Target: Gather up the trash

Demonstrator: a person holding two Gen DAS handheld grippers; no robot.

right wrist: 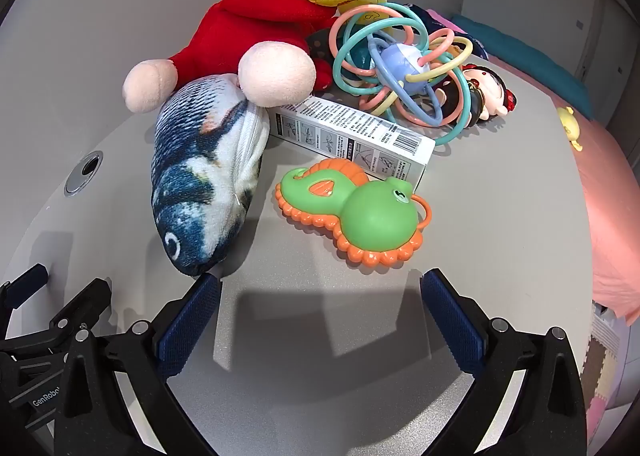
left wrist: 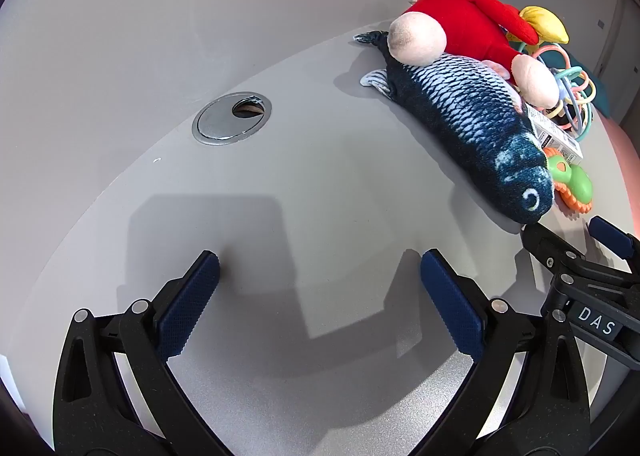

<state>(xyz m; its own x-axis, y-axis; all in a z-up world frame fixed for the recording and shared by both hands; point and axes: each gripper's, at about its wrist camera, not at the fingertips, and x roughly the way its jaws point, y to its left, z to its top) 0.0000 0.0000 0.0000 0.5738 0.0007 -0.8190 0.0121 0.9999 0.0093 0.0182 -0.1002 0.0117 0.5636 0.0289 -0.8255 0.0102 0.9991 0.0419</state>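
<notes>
Both grippers hang released, angled down over the grey table [right wrist: 500, 240].
Left gripper [left wrist: 320, 292] over bare surface; right gripper [right wrist: 320, 314] nothing between its fingers, just short of the plush fish [right wrist: 204, 180] and green rattle [right wrist: 360, 212].

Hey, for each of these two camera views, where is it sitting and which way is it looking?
Left wrist view: on the left hand-held gripper, angled down at the grey table; its open fingers show, right hand-held gripper at the edge.
Right wrist view: on the right hand-held gripper, angled down at the toy pile; its open fingers show.
Shared: plush fish, white box, green toy.
</notes>
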